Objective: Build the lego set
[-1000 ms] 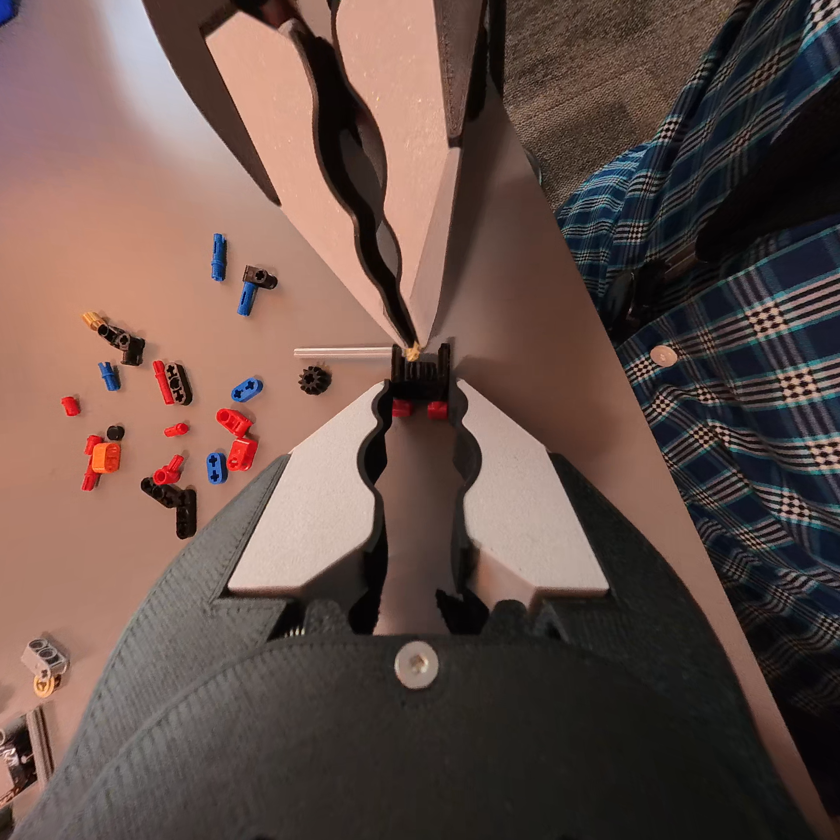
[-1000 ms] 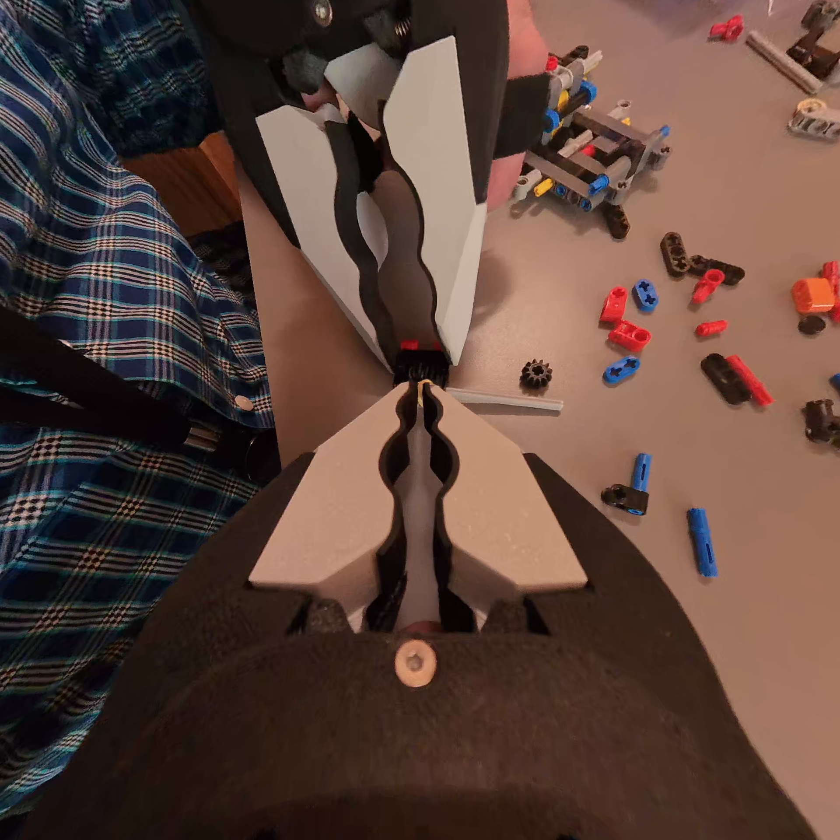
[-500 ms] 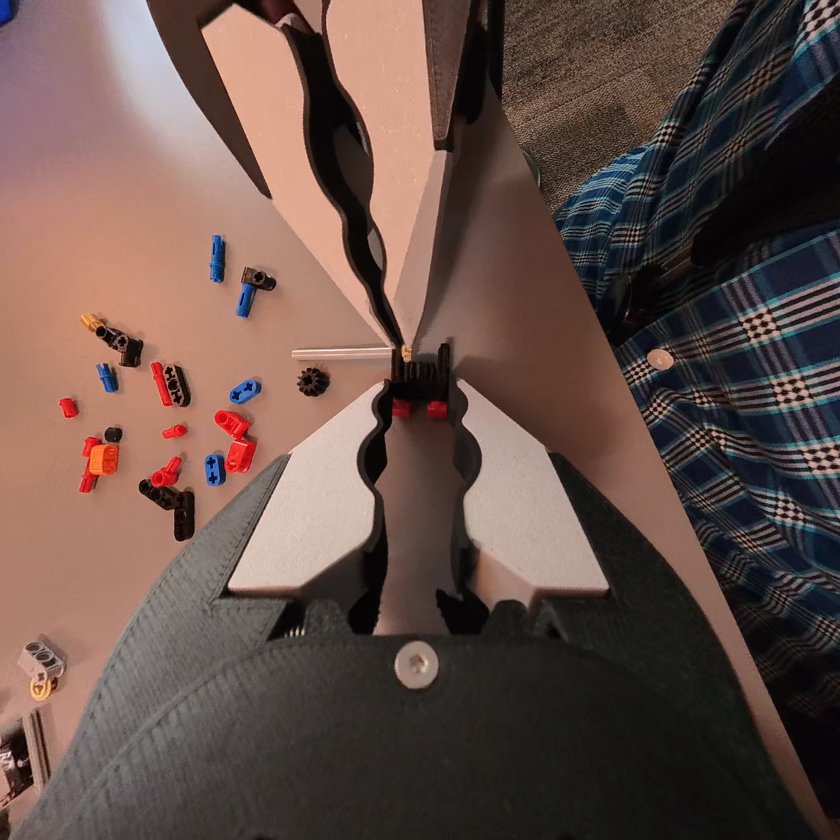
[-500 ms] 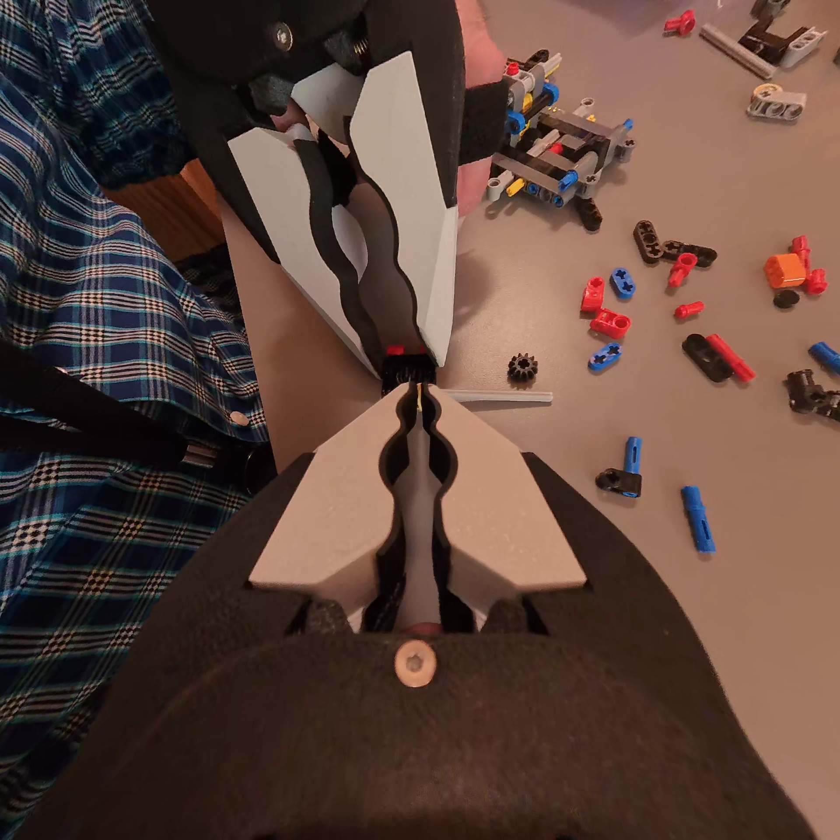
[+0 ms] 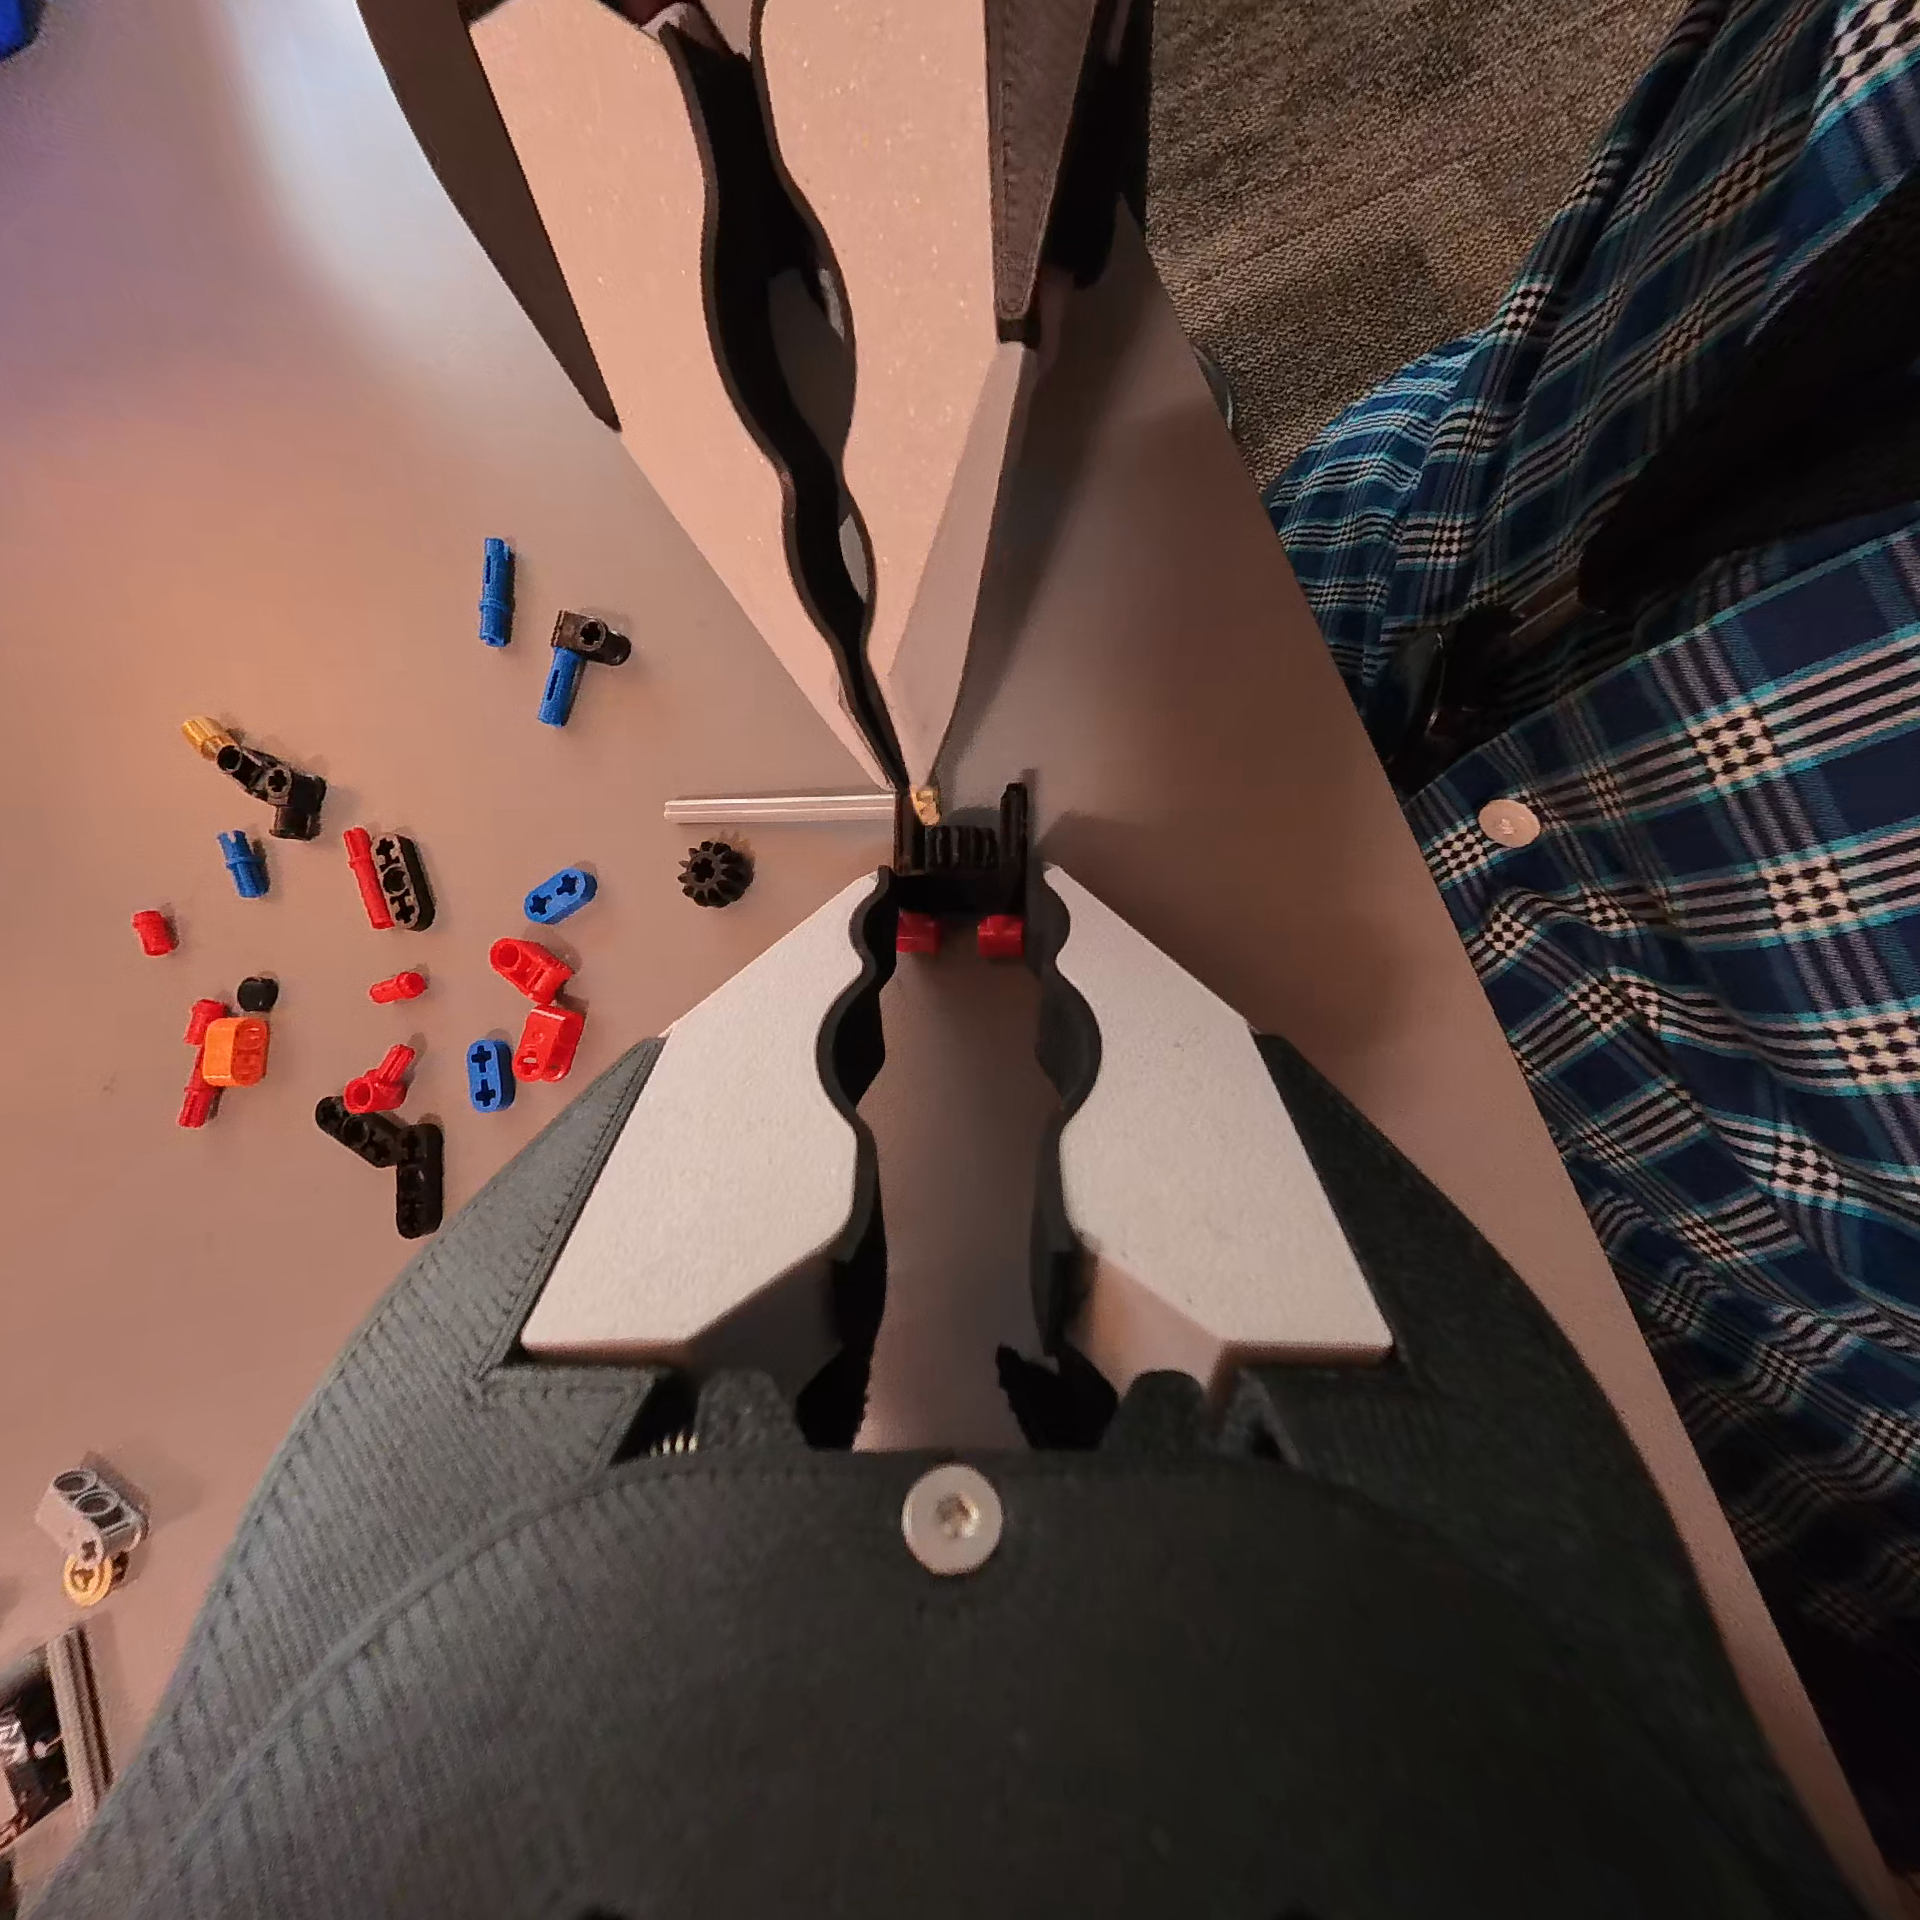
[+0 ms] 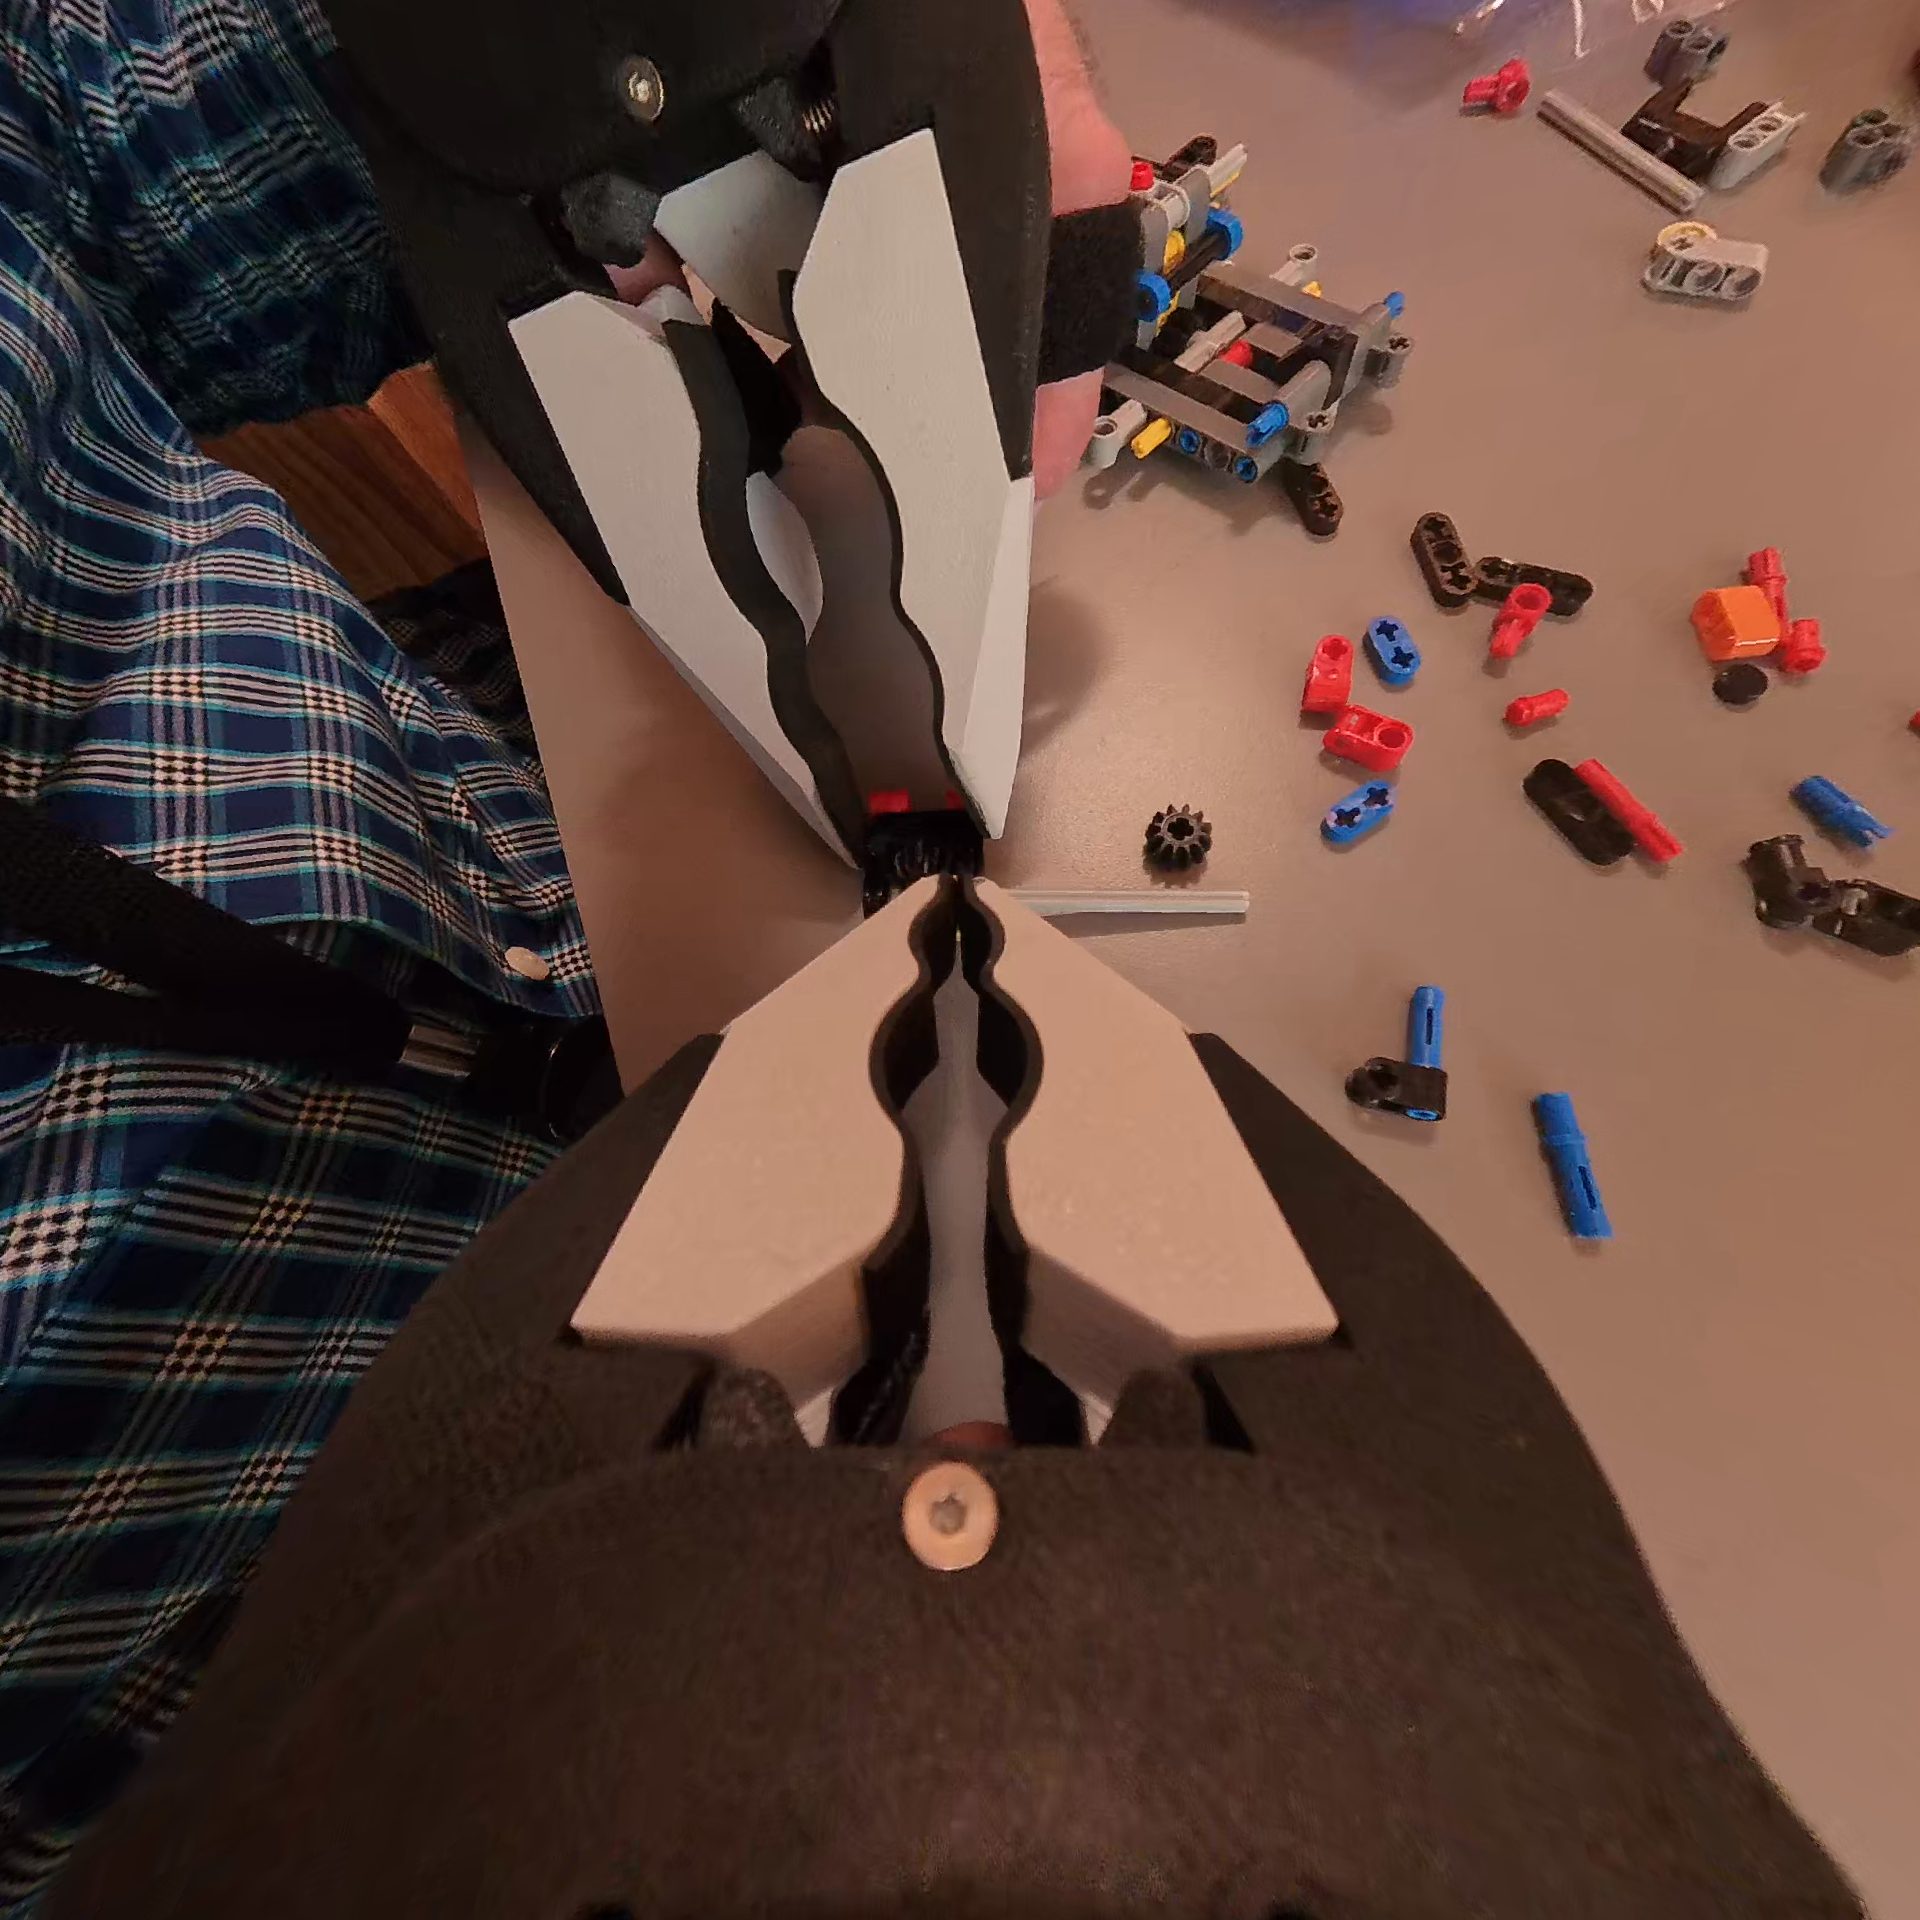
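Left claw point(image 5: 958, 914) pinches a black toothed lego piece point(image 5: 961, 857) with 2 red pins; right claw point(image 6: 958, 902) nips a tan pin point(image 5: 923, 800), mostly hidden.

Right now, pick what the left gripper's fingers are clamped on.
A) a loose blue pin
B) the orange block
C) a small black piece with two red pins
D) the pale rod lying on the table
C: in the left wrist view the left gripper is shut on the small black piece with two red pins, while the pale rod lies on the table beside it, untouched.
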The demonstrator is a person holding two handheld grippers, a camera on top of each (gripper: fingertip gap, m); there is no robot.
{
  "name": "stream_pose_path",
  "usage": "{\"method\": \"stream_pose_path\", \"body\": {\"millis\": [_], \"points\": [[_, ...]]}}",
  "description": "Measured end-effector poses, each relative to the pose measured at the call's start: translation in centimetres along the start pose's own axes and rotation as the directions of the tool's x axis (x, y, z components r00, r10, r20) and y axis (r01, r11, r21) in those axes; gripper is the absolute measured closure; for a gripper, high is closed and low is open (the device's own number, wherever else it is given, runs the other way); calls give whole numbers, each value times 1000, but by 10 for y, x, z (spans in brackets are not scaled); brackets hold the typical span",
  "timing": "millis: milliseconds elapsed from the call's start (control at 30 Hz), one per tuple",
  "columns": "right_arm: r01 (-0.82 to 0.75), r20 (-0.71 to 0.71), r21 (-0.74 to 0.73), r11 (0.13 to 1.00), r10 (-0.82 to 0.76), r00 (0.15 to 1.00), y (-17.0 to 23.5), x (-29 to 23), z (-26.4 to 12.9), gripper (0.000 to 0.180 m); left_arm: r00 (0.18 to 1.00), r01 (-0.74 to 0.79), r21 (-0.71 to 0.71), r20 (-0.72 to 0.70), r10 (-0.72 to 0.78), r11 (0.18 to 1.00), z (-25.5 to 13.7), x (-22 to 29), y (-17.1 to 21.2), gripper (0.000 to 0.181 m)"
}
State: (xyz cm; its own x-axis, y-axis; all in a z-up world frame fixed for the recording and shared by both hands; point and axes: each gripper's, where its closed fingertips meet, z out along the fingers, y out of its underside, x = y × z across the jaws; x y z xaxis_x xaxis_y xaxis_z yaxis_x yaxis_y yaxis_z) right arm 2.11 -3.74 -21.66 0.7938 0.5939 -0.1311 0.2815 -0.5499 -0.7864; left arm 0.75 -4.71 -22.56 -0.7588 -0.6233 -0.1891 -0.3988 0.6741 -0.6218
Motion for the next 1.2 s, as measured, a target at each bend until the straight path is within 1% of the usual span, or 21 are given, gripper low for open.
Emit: {"method": "stream_pose_path", "body": {"millis": [333,633,933,1200], "points": [[-28,25,-11,1000,28,999,-3,-12,-2,180,1000,2,2,-1,-2,1000,0,0,0,158],[-56,13,-9,998,56,998,-5,-13,-1,180,1000,1,5,-2,-1,1000,-1,0,-1,158],[-23,-33,-13,1000,22,999,-4,-4,3,180,1000,4,7,-3,-4,1000,0,0,-1,158],[-14,-24,-12,1000,14,1000,-2,-3,6,180,1000,6,8,-3,-6,1000,-1,1,-2,158]]}}
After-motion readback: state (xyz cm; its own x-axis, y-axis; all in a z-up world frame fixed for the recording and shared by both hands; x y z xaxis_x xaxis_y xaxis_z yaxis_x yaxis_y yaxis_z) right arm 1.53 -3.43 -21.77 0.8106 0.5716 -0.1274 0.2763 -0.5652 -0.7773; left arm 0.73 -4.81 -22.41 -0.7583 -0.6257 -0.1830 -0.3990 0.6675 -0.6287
